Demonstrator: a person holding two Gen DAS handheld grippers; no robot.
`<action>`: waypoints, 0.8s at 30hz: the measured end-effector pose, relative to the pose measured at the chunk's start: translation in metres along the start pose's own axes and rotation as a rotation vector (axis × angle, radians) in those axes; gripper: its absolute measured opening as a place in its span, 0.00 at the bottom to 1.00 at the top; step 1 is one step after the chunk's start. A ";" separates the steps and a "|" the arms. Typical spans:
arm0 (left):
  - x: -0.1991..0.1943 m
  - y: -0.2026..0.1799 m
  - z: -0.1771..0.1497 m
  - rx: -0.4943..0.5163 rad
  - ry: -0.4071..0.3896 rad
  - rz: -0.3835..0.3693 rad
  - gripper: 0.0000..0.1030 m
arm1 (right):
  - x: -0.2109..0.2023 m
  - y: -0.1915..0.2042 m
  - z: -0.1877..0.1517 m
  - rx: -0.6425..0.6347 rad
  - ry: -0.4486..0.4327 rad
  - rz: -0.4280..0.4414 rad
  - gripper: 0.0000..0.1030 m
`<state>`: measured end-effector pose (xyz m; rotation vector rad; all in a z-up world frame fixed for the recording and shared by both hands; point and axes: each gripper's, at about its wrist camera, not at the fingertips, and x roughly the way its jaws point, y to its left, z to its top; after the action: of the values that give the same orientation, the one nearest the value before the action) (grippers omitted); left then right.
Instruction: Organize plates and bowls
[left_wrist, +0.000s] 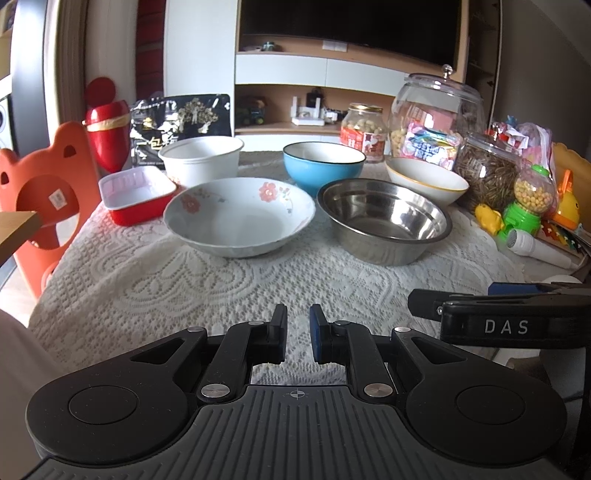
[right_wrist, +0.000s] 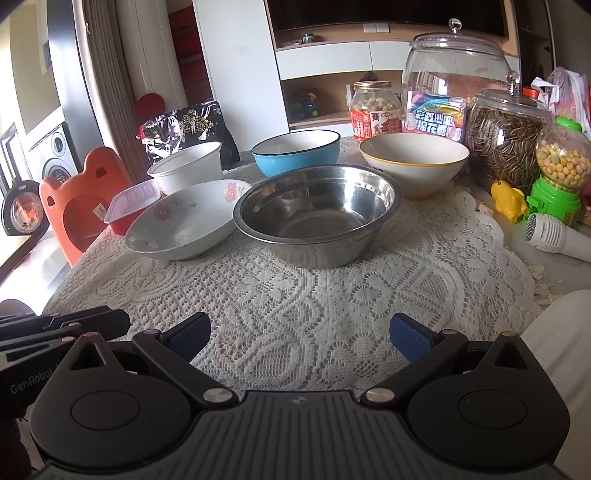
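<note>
On the lace-covered table stand a flowered white dish (left_wrist: 240, 216) (right_wrist: 184, 223), a steel bowl (left_wrist: 384, 218) (right_wrist: 317, 214), a blue bowl (left_wrist: 323, 164) (right_wrist: 295, 153), a white bowl with yellow rim (left_wrist: 426, 181) (right_wrist: 413, 162), a plain white bowl (left_wrist: 201, 157) (right_wrist: 186, 166) and a red square dish (left_wrist: 136, 194) (right_wrist: 131, 205). My left gripper (left_wrist: 298, 334) hovers over the near lace, jaws nearly closed and empty. My right gripper (right_wrist: 299, 334) is open and empty, in front of the steel bowl; it also shows in the left wrist view (left_wrist: 480, 314).
Glass jars (left_wrist: 437, 110) of snacks, a seed jar (right_wrist: 506, 129), a green candy toy (right_wrist: 557, 173), a yellow toy (right_wrist: 509, 201) and a white microphone (right_wrist: 557, 236) crowd the right side. A black bag (left_wrist: 181, 125) and red bottle (left_wrist: 105, 129) stand behind. An orange chair (left_wrist: 40, 184) is left.
</note>
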<state>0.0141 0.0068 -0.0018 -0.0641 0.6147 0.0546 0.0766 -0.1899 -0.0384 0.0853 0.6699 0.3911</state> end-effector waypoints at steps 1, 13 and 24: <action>0.003 0.001 0.004 -0.003 0.002 -0.004 0.15 | 0.004 -0.003 0.006 0.006 -0.004 0.002 1.00; 0.086 0.029 0.105 -0.120 0.099 -0.270 0.15 | 0.087 -0.075 0.096 0.277 0.088 0.123 1.00; 0.165 0.033 0.139 -0.062 0.193 -0.287 0.15 | 0.135 -0.097 0.091 0.291 0.228 0.144 1.00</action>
<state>0.2262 0.0558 0.0152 -0.2191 0.7910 -0.2131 0.2610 -0.2243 -0.0667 0.3715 0.9462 0.4438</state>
